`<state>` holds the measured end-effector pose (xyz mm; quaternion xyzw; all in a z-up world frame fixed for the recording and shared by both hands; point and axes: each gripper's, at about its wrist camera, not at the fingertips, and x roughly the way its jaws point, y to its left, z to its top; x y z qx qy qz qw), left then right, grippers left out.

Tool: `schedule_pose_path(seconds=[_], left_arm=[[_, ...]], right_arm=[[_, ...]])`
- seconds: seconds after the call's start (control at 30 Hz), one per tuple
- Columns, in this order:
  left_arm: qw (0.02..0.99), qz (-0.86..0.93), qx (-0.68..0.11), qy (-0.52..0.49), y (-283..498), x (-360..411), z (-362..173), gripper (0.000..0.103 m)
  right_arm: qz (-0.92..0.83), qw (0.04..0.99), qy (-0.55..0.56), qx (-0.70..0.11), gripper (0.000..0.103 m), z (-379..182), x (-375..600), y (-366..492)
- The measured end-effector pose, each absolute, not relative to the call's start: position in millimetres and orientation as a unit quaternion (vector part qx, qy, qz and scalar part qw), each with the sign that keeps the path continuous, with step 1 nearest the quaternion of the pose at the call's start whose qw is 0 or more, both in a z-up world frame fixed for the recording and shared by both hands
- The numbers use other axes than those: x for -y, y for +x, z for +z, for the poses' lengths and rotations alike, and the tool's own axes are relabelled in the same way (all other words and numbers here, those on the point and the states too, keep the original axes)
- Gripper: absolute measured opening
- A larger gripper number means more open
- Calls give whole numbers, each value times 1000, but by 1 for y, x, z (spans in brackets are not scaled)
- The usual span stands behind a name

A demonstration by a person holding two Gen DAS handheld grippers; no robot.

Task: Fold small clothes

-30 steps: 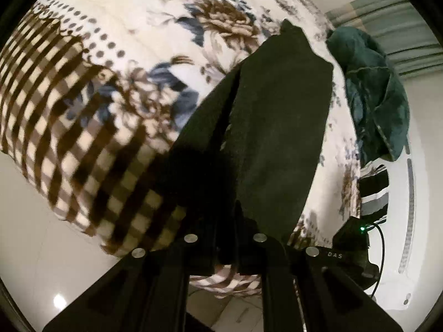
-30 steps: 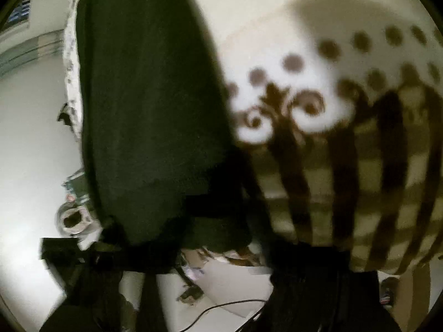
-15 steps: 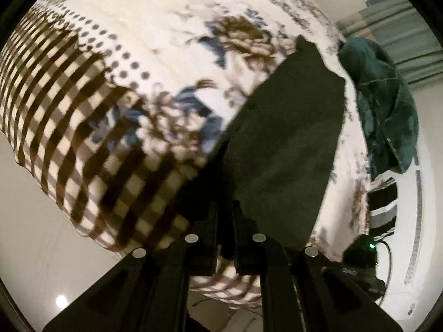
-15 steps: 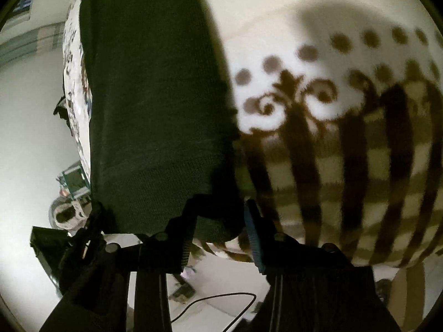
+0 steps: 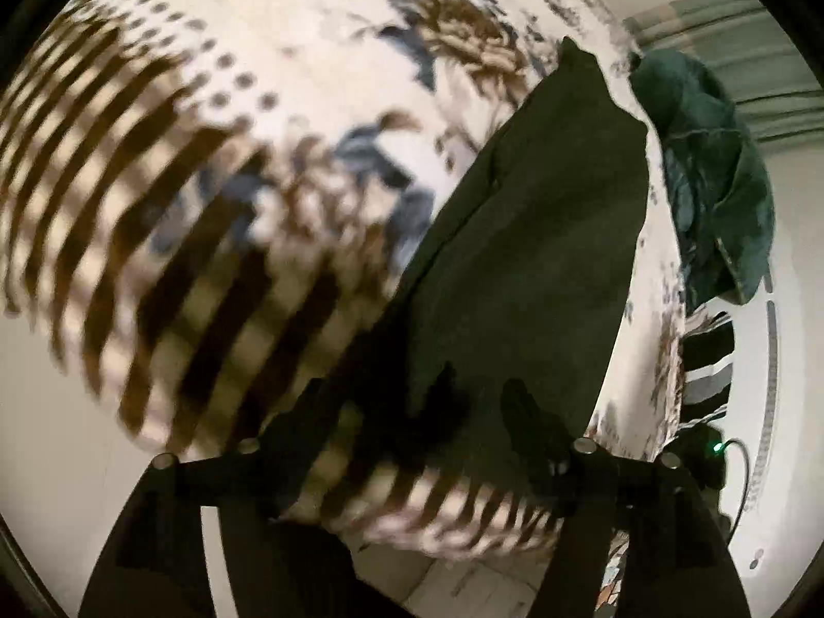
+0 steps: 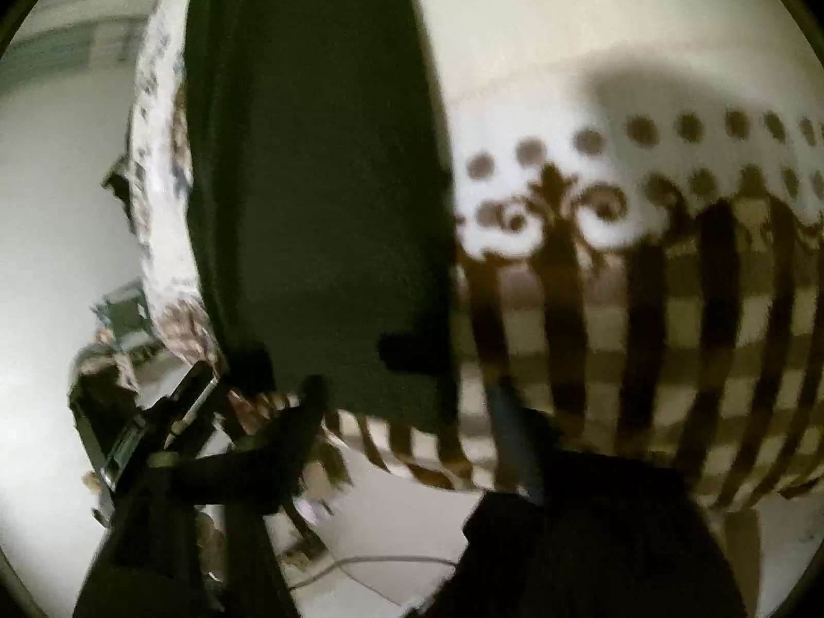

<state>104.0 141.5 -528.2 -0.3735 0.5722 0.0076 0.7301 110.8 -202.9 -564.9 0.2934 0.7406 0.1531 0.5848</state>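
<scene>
A dark green garment (image 5: 535, 237) lies flat as a long folded strip on the patterned bedspread (image 5: 288, 82). It also shows in the right wrist view (image 6: 314, 180). My left gripper (image 5: 412, 412) is open just over the garment's near end, its jaws apart and holding nothing. My right gripper (image 6: 407, 401) is open at the garment's near edge by the bed's edge, also empty. Both views are blurred by motion.
A teal blanket (image 5: 716, 175) is heaped at the far right of the bed. A black device with a green light (image 5: 716, 448) and cable sits on the floor at right. Clutter and a cable (image 6: 360, 561) lie on the floor near the bed edge.
Both grippers have opened and let go of the dark green garment, which now lies flat on the bed. Both have drawn back slightly towards the bed's edge.
</scene>
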Motion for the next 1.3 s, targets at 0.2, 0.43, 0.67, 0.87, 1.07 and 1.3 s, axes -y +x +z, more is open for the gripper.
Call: schedule_pose_path(seconds=[0.2,0.43,0.67,0.87,1.07,1.3], left_arm=[[742,-10,-589,-320,144,-127,-567,24],[743,-17,-588,-318,113,-129,-543,13],[734,-24,-591,-333,156,-154,-522,64],[768,-69,-561,-301,283,-151,-527,64],[768,-120,-587,-227,364,-127,-558,5],[766,-96,-581,-256,366,-157,-565,5]], right_arm=[[135,566,340,-739,68,-600,195,112],[127,602,343,-709,9,-577,203,98],[98,563,345,-744,37,-580,212,116],[57,618,361,-696,64,-559,234,178],[56,644,373,-666,58,-576,229,260],[19,662,337,-669,11,-580,233,272]])
